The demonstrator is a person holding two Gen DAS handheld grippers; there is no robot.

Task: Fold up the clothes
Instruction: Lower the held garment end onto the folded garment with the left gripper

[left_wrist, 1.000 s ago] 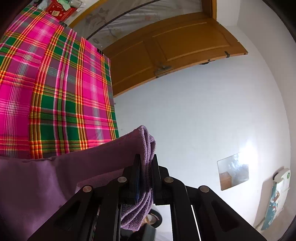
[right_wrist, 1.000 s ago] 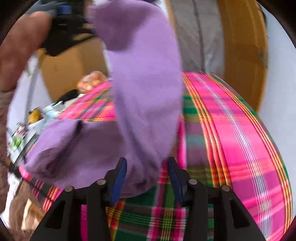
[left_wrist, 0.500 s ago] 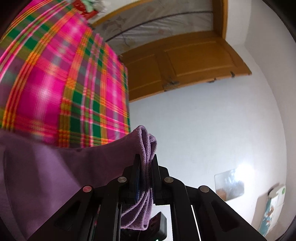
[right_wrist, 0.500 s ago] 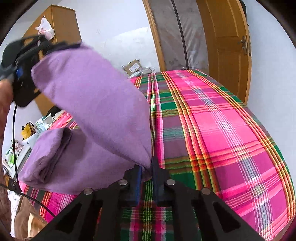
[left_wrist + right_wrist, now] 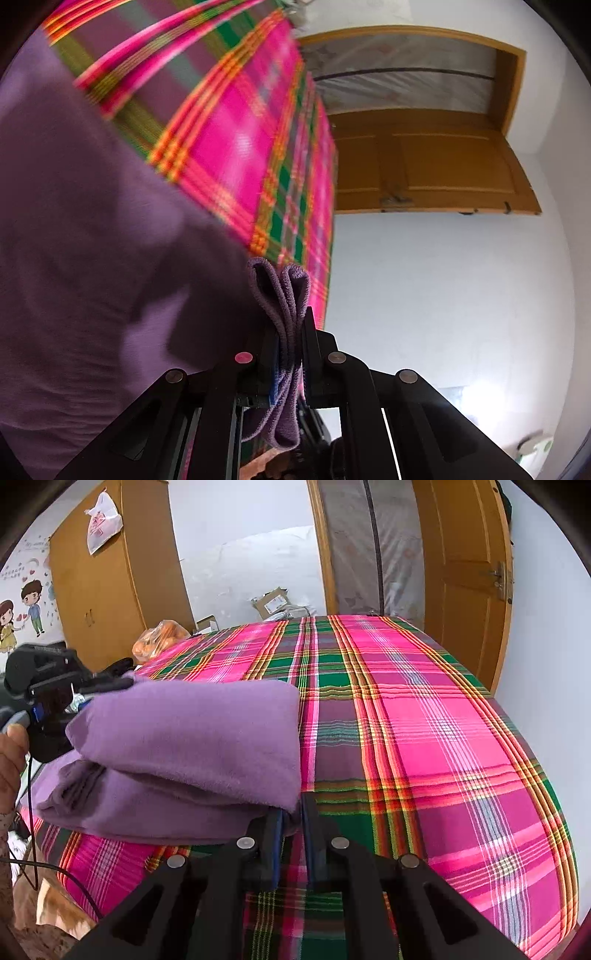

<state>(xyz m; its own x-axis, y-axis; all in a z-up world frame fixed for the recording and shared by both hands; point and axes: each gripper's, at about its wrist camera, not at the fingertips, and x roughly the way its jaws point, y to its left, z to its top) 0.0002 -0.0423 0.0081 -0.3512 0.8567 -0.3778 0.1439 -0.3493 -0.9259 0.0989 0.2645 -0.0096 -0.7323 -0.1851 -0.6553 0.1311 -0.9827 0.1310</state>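
A purple garment [image 5: 192, 738] lies folded on the pink and green plaid bed cover [image 5: 424, 738], its upper layer laid flat over the lower one. My right gripper [image 5: 291, 812] is shut on the near right corner of that upper layer, low over the bed. My left gripper [image 5: 122, 683], held by a hand [image 5: 11, 749], grips the far left corner. In the left wrist view, my left gripper [image 5: 290, 332] is shut on a doubled edge of the purple garment [image 5: 92, 240], which fills the left half of that view.
A wooden wardrobe [image 5: 110, 590] stands behind the bed on the left, with an orange bag [image 5: 159, 642] and a cardboard box [image 5: 271, 603] near the far edge. An open wooden door [image 5: 469, 572] is on the right. A black cable [image 5: 33, 849] hangs at the left.
The right gripper, open a second ago, has shut on the garment's corner. Both grippers have come down, and the raised layer now lies flat over the lower one.
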